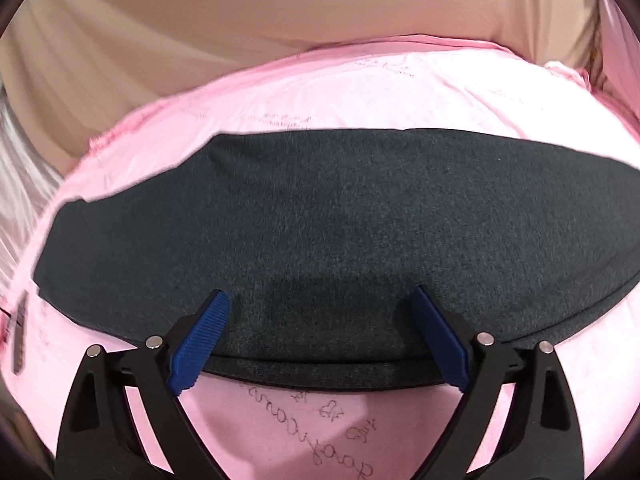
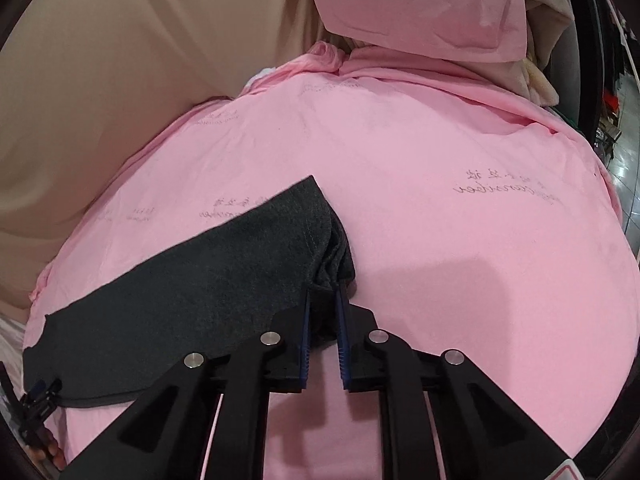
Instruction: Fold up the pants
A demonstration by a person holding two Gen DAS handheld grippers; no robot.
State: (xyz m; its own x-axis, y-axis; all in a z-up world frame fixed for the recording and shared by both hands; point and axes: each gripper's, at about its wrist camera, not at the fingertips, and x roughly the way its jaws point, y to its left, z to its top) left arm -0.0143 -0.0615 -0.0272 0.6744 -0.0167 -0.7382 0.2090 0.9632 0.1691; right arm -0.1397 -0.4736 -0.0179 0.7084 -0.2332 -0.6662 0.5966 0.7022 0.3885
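Dark grey pants (image 1: 340, 220) lie flat as a long band across a pink sheet. In the left wrist view my left gripper (image 1: 319, 292) stands wide open over the pants' near edge, and its blue pads (image 1: 200, 336) touch no cloth. In the right wrist view the pants (image 2: 200, 300) stretch away to the lower left. My right gripper (image 2: 324, 292) is shut on their bunched right end, with dark cloth pinched between the blue pads. The left gripper (image 2: 38, 400) shows small at the pants' far left end.
The pink sheet (image 2: 440, 240) with printed writing covers a bed. Beige cloth (image 1: 200, 20) hangs behind it. A pink pillow (image 2: 420, 0) and cream bedding (image 2: 540, 76) sit at the far right end. A dark frame and shiny floor (image 2: 624, 168) lie beyond the right edge.
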